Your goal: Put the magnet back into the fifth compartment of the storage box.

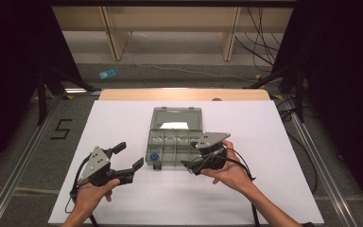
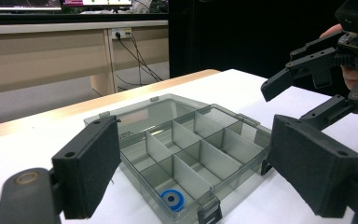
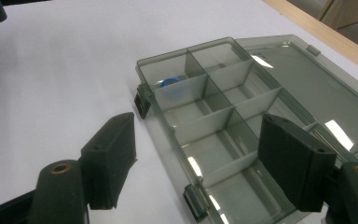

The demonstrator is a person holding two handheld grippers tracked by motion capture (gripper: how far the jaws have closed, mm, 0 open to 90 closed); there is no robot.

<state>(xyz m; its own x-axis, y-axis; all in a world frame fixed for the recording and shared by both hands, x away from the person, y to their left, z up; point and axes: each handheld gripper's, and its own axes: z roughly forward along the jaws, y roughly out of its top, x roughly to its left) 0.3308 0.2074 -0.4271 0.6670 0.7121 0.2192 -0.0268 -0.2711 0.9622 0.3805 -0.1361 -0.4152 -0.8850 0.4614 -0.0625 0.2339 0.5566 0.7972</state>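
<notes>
Left gripper: jaws spread wide, empty, left of organiser box. Right gripper: jaws likewise apart, empty, above box's right end. Box lay open on white sheet, lid flat behind, blue ring in near-left compartment.

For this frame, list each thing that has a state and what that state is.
Organizer box: lid open, laid back flat on the table.
Blue ring: lying in a near corner compartment; other compartments look empty.
Left hand-held gripper: open, holding nothing.
Right hand-held gripper: open over the box, holding nothing.
</notes>
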